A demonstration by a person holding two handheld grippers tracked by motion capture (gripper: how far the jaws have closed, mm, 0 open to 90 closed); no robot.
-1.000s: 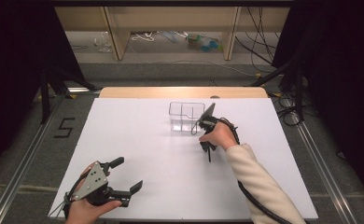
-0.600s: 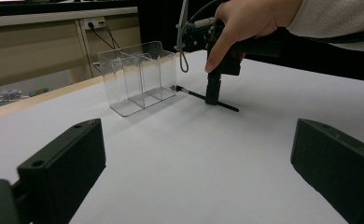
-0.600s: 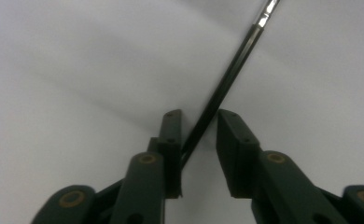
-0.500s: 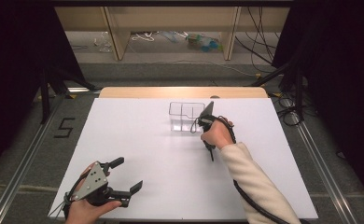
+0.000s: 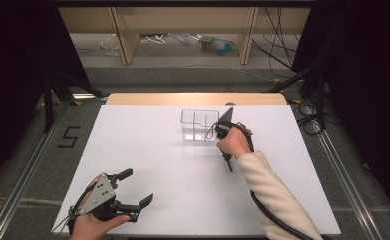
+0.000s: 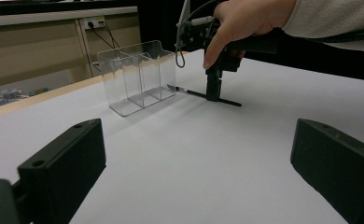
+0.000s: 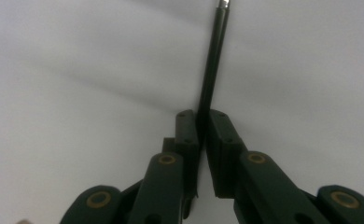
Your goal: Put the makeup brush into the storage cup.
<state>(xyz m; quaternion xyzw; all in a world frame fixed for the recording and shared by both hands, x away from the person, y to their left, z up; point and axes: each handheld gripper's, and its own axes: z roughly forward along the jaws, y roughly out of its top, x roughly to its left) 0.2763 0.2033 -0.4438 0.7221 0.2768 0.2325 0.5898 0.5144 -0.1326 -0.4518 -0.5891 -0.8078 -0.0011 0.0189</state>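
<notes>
Fingers of the right gripper (image 7: 200, 128) have just been closing and now pinch a thin black brush (image 7: 213, 70) by its handle, low against the white tabletop (image 5: 153, 150) just beside the clear plastic organizer (image 5: 199, 125). From the left gripper view the brush (image 6: 196, 94) looks flat on the surface, its tip toward the organizer (image 6: 138, 77), so the grasp seems made while the lift and any placing into a compartment remain to do. The left gripper (image 5: 133, 192) waits near the front edge, well apart, with its fingers spread wide and nothing between them. Whether the brush has left the surface is hard to tell, its bristle end is cut off in the right gripper view, and the organizer's compartments are too faint to count surely.
</notes>
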